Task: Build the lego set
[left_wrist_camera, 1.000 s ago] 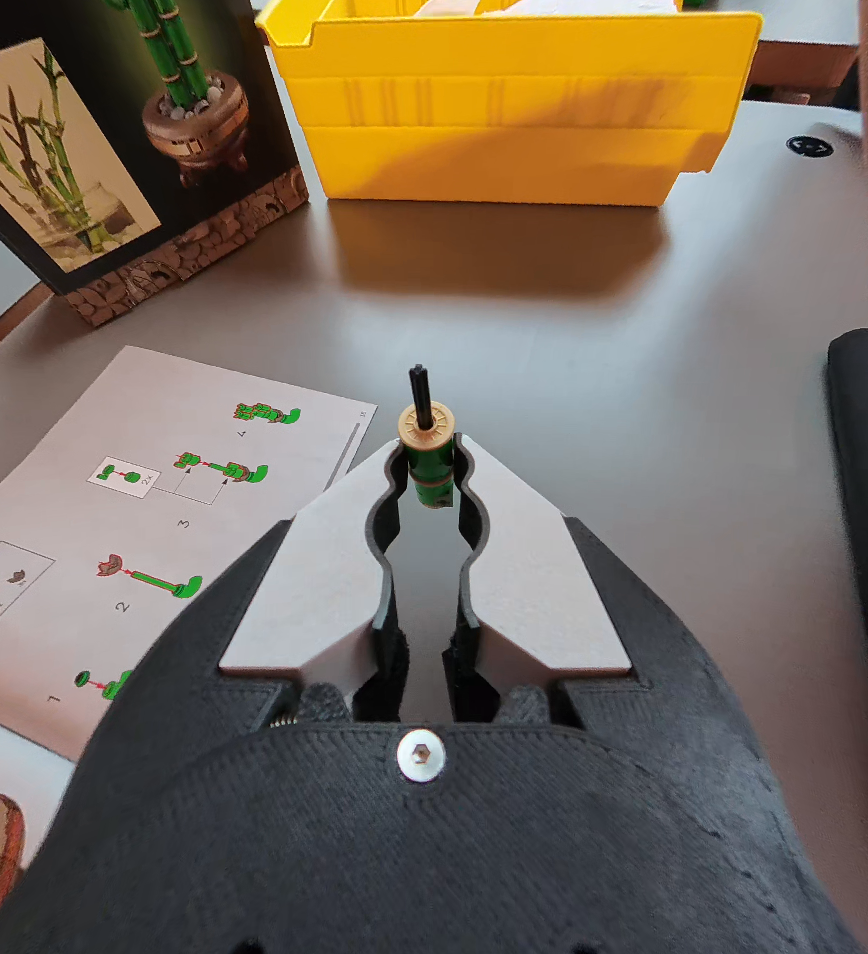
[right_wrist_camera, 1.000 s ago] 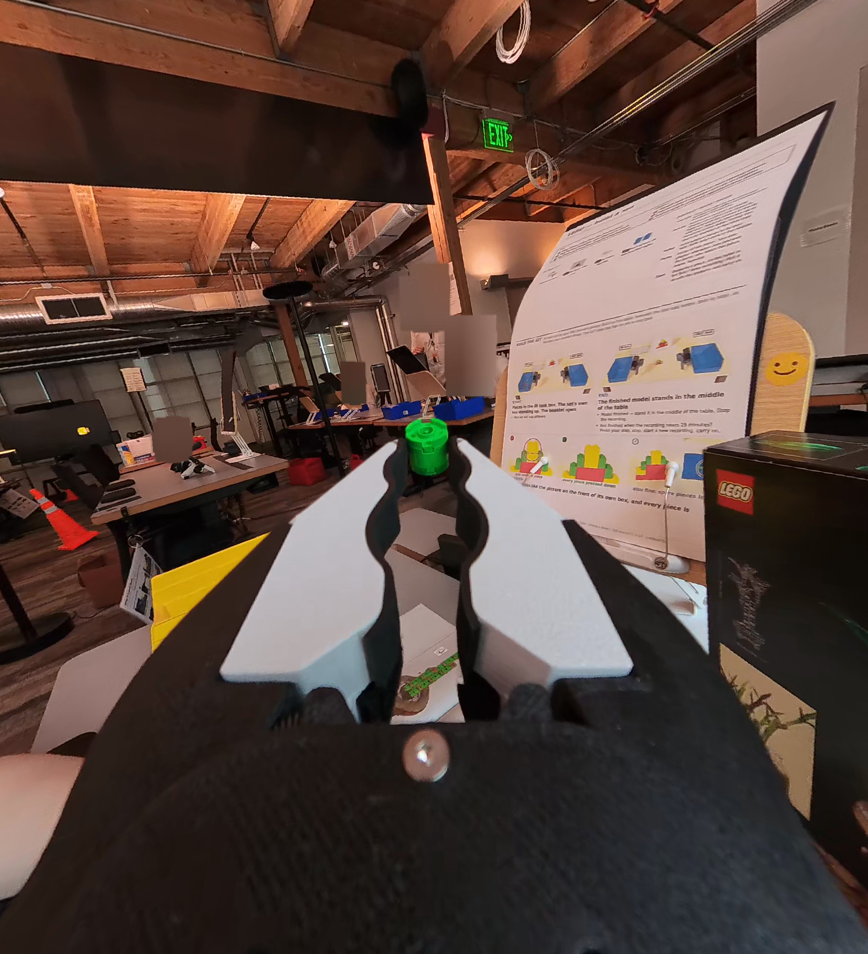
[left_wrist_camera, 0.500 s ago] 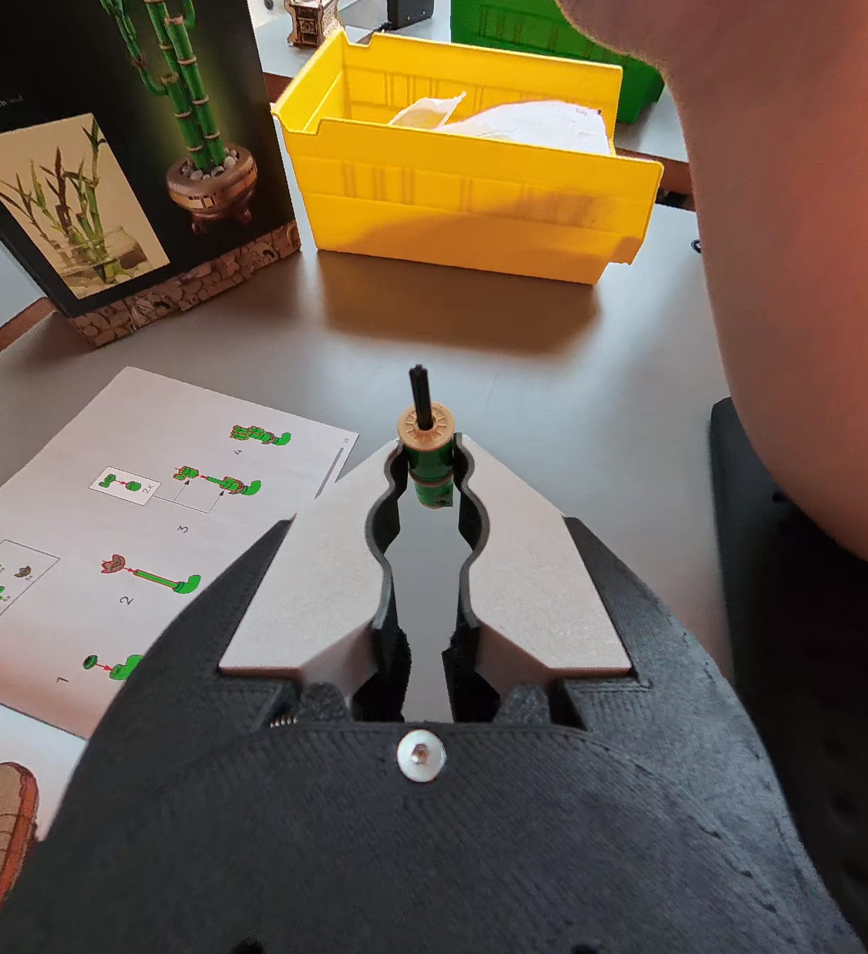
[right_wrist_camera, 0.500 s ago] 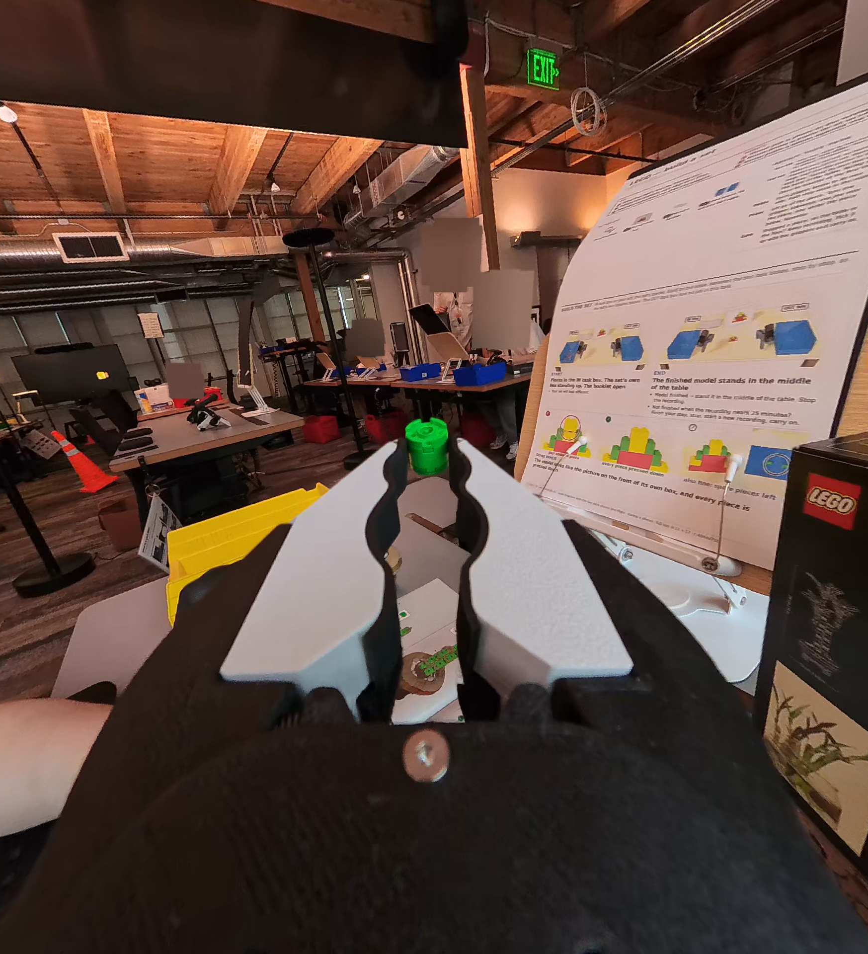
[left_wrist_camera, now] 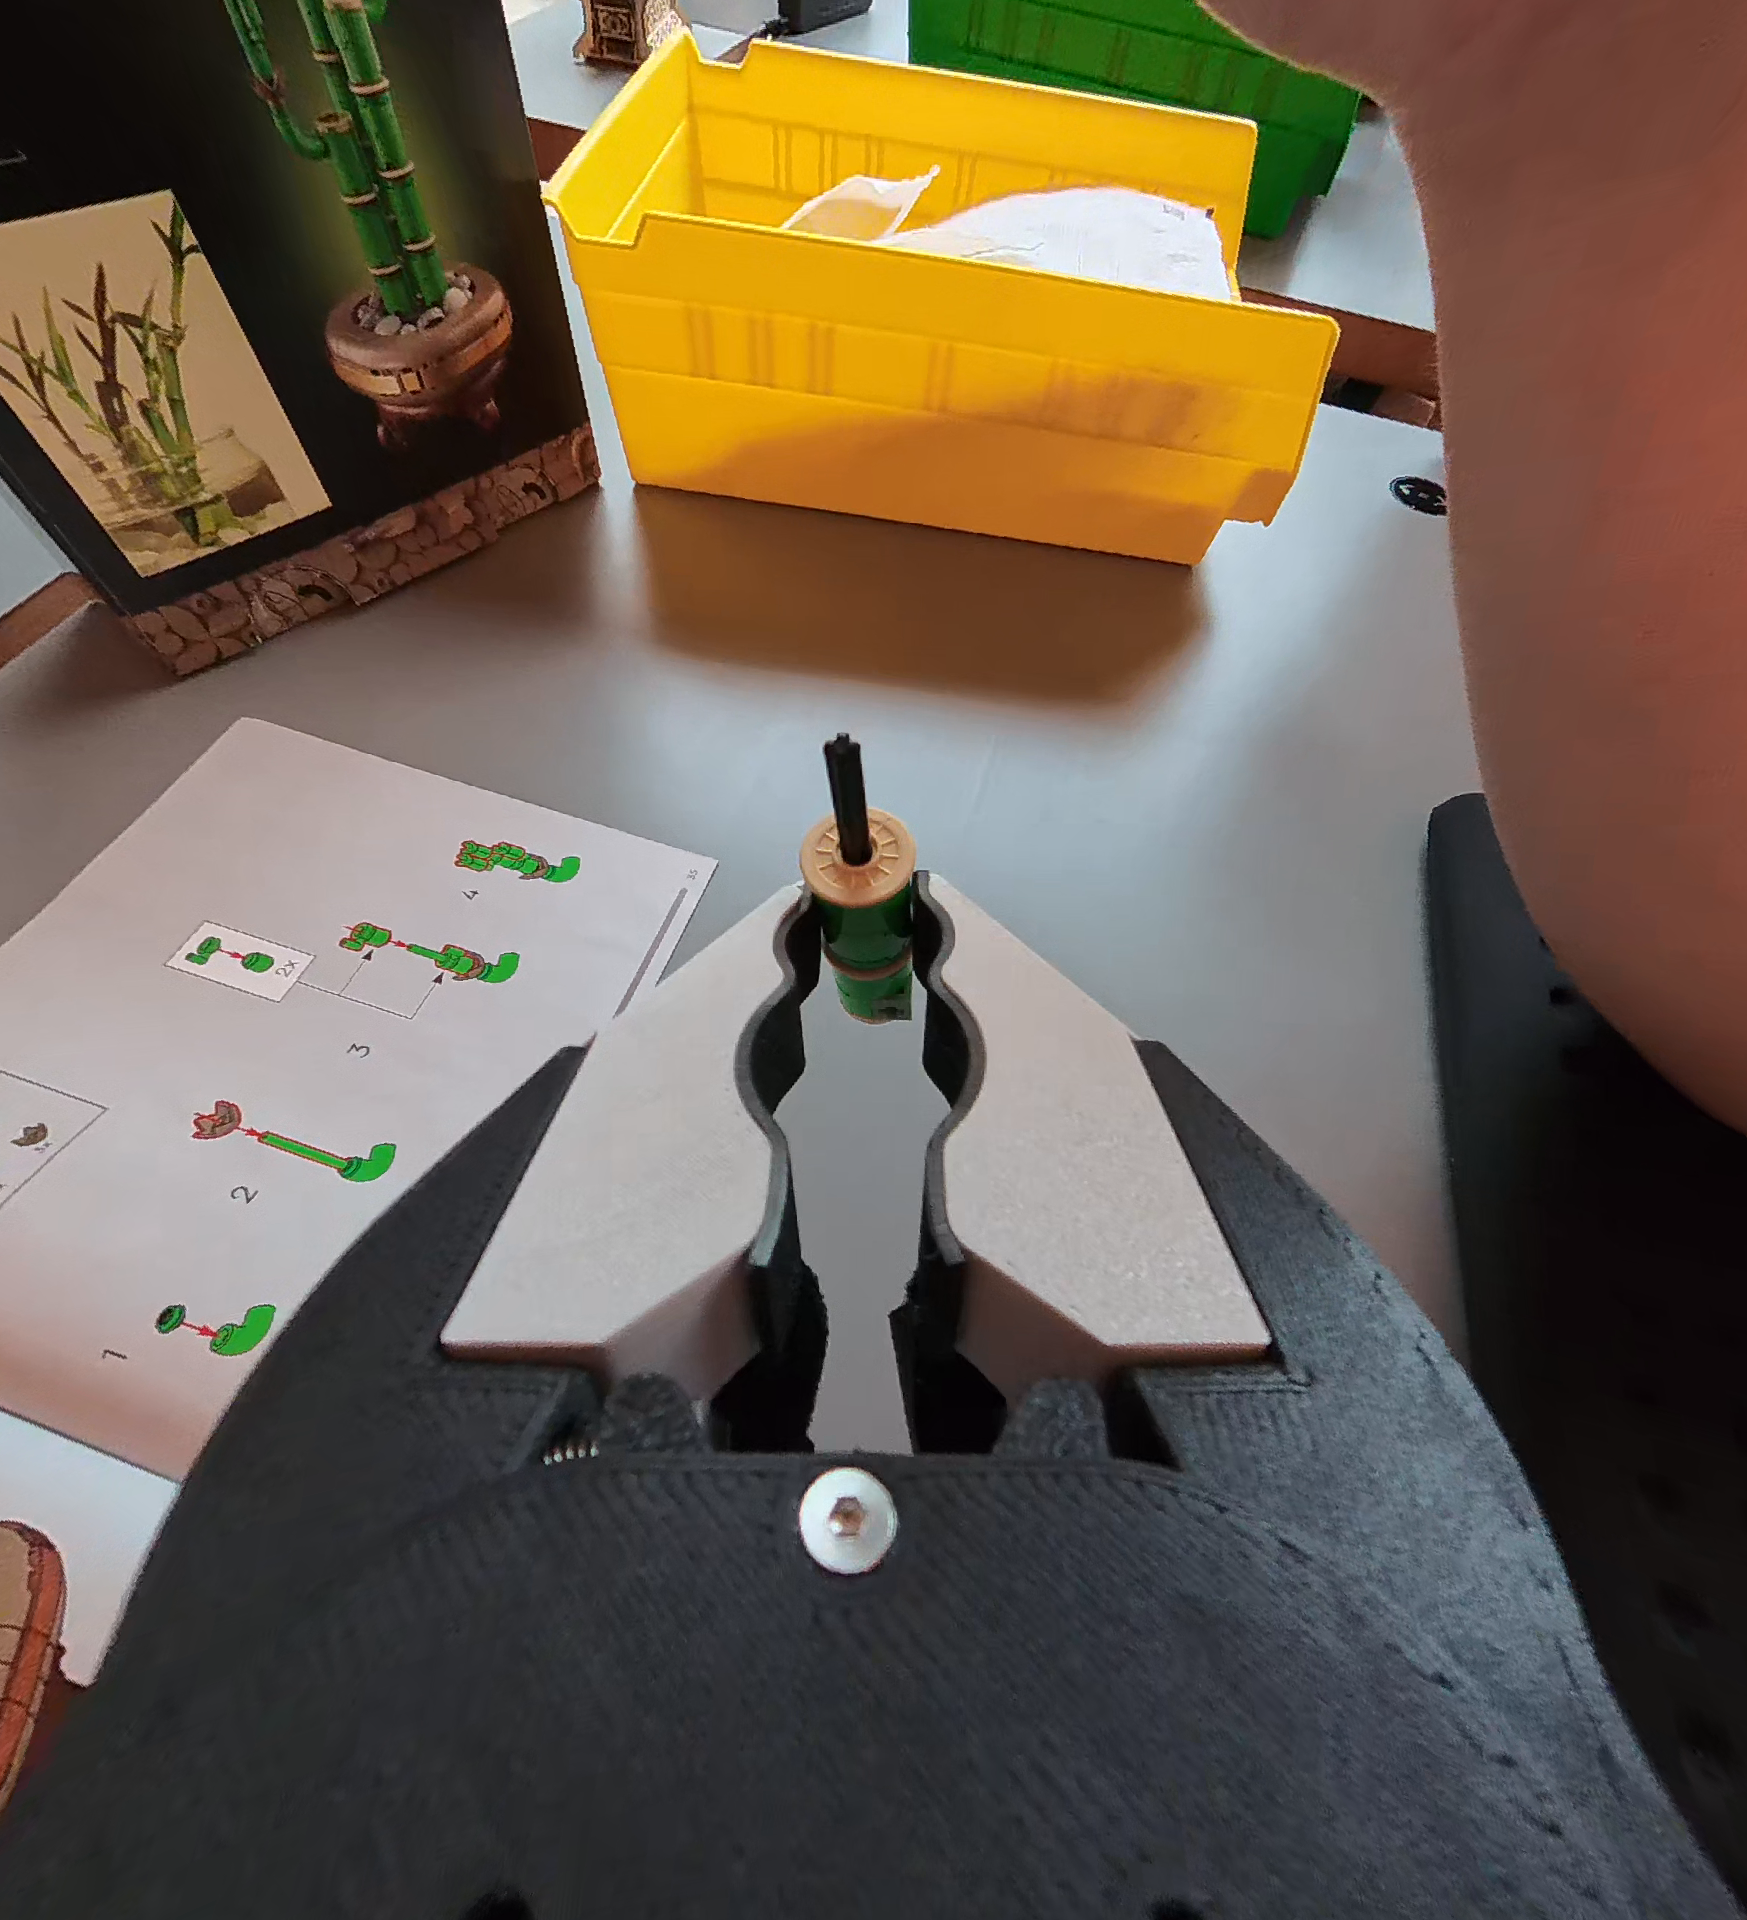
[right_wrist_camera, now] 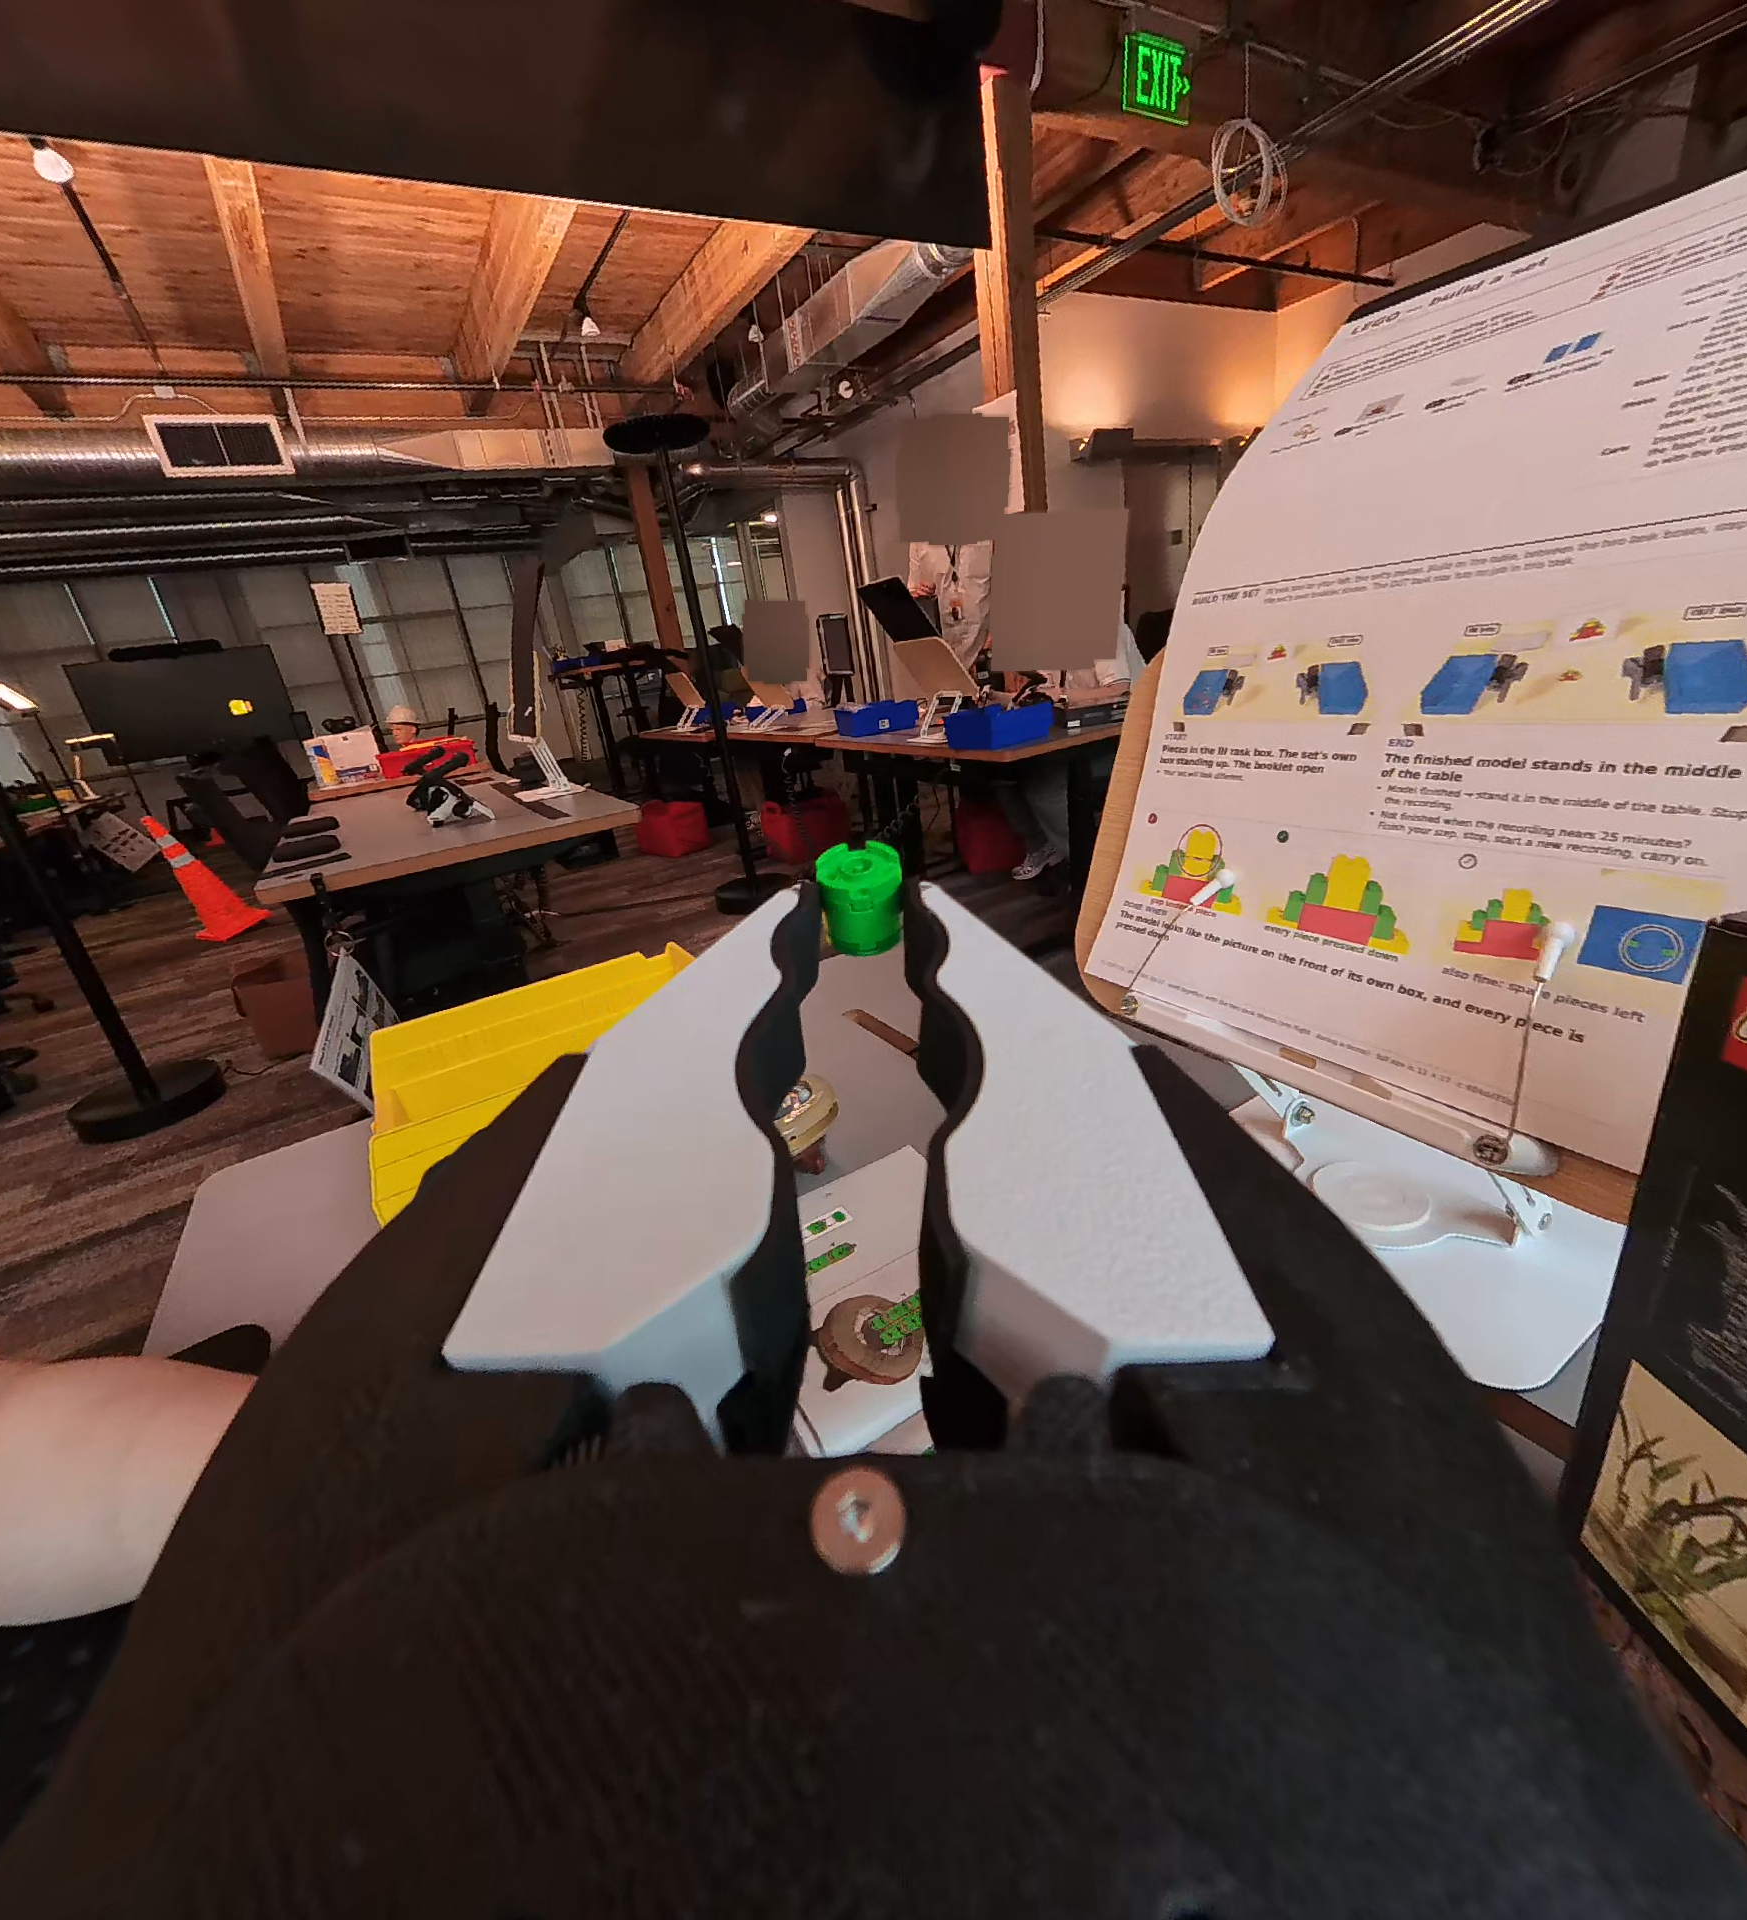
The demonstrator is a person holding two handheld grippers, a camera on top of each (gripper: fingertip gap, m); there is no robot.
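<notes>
My left gripper is shut on a short bamboo stalk piece: dark green round bricks with a tan ring on top and a black axle sticking out. It is held above the grey table. My right gripper is shut on a bright green round brick, raised and pointing out over the room. The open instruction booklet lies on the table left of the left gripper, and also shows below the right gripper's fingers.
A yellow bin with white bags stands at the back, a green bin behind it. The set's black box stands at back left. A person's arm fills the right. A guide sheet on a stand is at right. The tips of one gripper are about 25 cm away from the tips of the other.
The left view has pulled back and tilted up, so the yellow bin's inside and the arm on the right show more. The right gripper has tipped slightly down and right, still holding the green brick.
</notes>
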